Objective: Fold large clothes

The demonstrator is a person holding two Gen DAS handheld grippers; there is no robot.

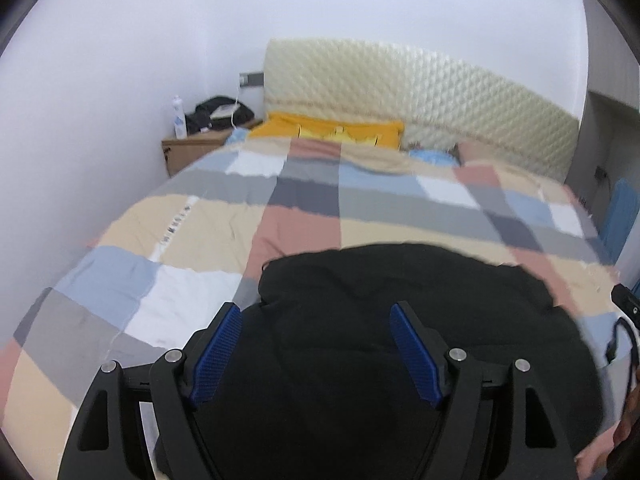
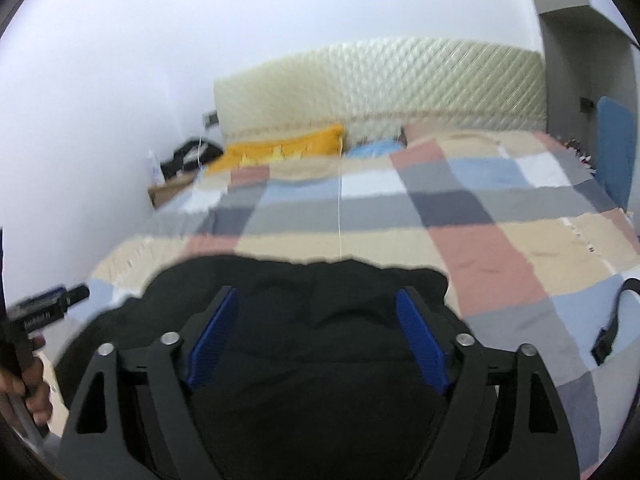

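A large black garment (image 1: 400,320) lies bunched on the near part of the bed; it also shows in the right wrist view (image 2: 320,320). My left gripper (image 1: 316,312) is open, its blue-padded fingers spread over the garment's left part, holding nothing. My right gripper (image 2: 318,296) is open too, spread over the garment's right part and empty. The left gripper's body and the hand on it show at the left edge of the right wrist view (image 2: 44,308).
The bed has a checked quilt (image 1: 200,216) in beige, blue, grey and pink. A yellow pillow (image 1: 328,128) and cream padded headboard (image 1: 420,92) are at the far end. A wooden nightstand (image 1: 192,148) with a bottle and black bag stands far left. A black strap (image 2: 612,320) lies at right.
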